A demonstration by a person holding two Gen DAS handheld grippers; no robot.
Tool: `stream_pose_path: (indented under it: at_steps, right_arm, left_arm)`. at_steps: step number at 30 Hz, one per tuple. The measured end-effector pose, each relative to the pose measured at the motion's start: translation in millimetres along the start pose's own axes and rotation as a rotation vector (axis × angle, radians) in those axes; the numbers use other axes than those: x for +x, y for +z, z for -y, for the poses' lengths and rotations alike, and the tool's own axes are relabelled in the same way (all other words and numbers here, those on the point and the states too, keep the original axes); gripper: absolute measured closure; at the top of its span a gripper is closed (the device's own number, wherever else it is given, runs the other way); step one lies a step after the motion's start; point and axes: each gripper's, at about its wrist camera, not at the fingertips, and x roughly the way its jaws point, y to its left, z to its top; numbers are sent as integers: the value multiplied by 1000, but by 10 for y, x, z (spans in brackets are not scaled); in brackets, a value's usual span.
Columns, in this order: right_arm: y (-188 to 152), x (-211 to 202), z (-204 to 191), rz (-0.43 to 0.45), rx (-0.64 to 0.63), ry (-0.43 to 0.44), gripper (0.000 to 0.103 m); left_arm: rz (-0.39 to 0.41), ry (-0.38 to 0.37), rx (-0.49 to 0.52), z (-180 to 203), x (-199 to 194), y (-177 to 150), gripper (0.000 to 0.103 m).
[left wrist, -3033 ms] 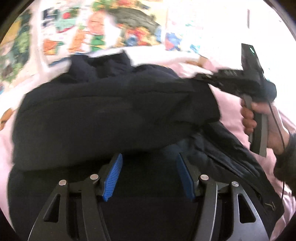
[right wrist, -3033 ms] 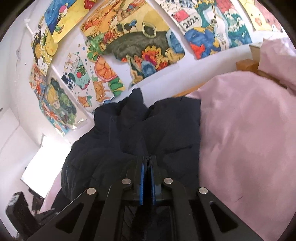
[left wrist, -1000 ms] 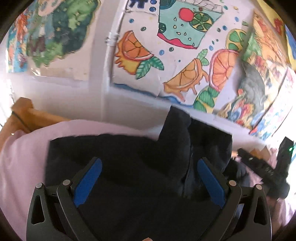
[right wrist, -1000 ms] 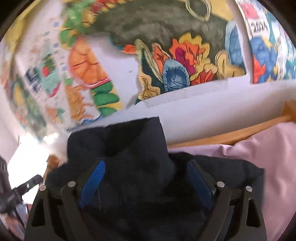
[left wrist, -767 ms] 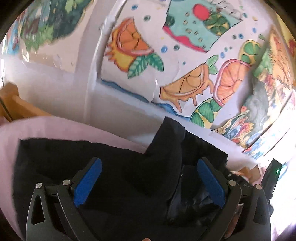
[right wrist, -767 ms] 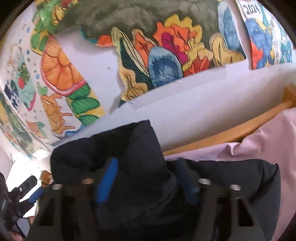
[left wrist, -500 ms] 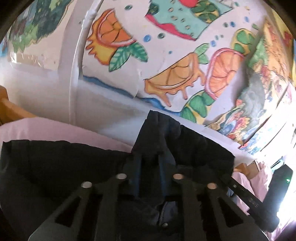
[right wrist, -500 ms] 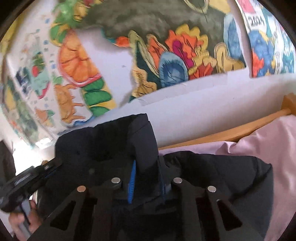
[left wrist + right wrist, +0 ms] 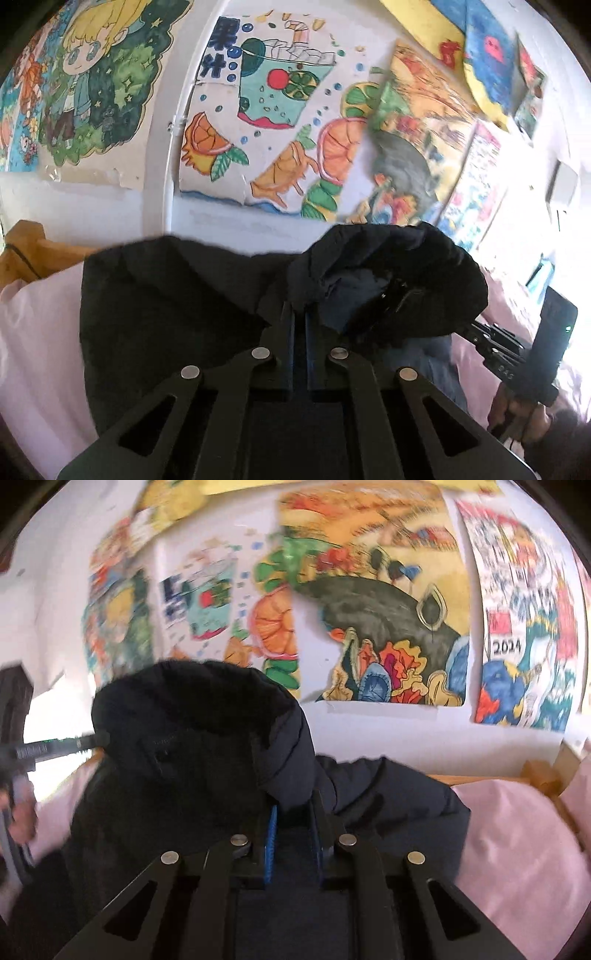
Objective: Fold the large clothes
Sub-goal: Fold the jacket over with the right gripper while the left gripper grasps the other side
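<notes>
My left gripper and right gripper each pinch the hood edge of a dark padded jacket, likely bulky, soft and slippery, on pink bedding.

Left gripper jaws clamped on dark jacket; hood lifted.

Both fisheye views sit low and close behind their own jaws, looking forward over the dark navy padded jacket toward the white wall of colourful painted posters. They share the jacket, the posters and the pink bedsheet; each catches the opposite gripper at its edge.
</notes>
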Motion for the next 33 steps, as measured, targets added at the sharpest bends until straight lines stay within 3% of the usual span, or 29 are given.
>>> stream_pose_path:
  at_steps: [4, 11, 15, 20, 23, 25, 27, 29, 30, 31, 33]
  right_arm:
    - [-252, -34, -89, -29, -53, -16, 88]
    - [-571, 92, -95, -99, -67, -36, 88]
    - [-501, -189, -16, -54, 5, 34, 88]
    - [-138, -417, 94, 40, 108, 66, 88]
    - [50, -49, 116, -36, 190, 101, 88]
    - [1, 282, 100, -142, 227, 126, 88]
    - [-100, 403, 49, -172, 213, 106, 88]
    - [-213, 407, -8, -164, 170, 87, 88]
    - [-265, 401, -23, -160, 154, 81, 88]
    - [-302, 397, -34, -159, 138, 73, 88]
    - [-348, 375, -74, -150, 85, 49, 88]
  left_arm:
    - [-31, 7, -1, -18, -52, -212, 102]
    - [-73, 122, 10, -170, 286, -599, 102]
    - [-65, 145, 60, -212, 381, -745, 102]
    - [-61, 141, 87, -201, 381, -785, 102]
    - [-65, 139, 96, -177, 354, -766, 102]
    - [-84, 142, 97, -168, 313, -752, 100]
    - [-101, 138, 93, -173, 179, -743, 100]
    - [-101, 138, 108, -161, 4, -741, 93]
    - [-85, 130, 111, -152, -122, -734, 82]
    - [-59, 116, 107, -146, -232, -721, 69]
    - [37, 53, 90, -96, -466, -647, 59]
